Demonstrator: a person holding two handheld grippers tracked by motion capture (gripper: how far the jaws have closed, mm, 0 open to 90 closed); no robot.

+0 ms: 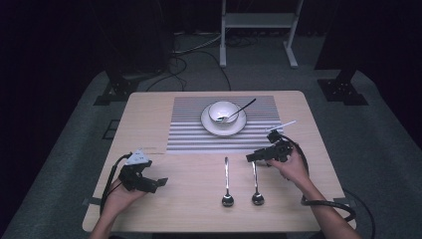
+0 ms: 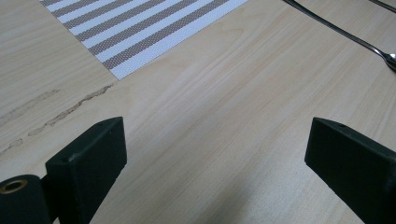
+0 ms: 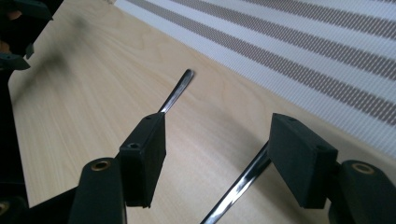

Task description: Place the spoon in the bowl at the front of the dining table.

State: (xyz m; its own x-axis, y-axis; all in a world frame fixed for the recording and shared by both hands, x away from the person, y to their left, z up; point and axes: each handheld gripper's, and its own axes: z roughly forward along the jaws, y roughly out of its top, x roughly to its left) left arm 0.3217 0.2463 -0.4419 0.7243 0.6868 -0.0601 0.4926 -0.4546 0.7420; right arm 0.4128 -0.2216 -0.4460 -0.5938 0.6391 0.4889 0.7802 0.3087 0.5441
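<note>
- Resting on the table [image 1: 149,114]: two spoons [image 1: 227,181] side by side near the front edge, a third in the one bowl [image 1: 222,112] on its plate [image 1: 239,127], on the striped placemat [image 1: 189,134].
- Left gripper [image 1: 158,183]: jaws wide apart, holding nothing.
- Right gripper [image 1: 250,158]: jaws spread over the right spoon's handle [image 3: 243,182], not closed on it.

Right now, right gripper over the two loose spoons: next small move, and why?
Probably lower the right gripper and shut it on the right spoon's handle. Its jaws stand open above that handle, not yet holding it. The left spoon lies apart, and the left gripper is open over bare table.
</note>
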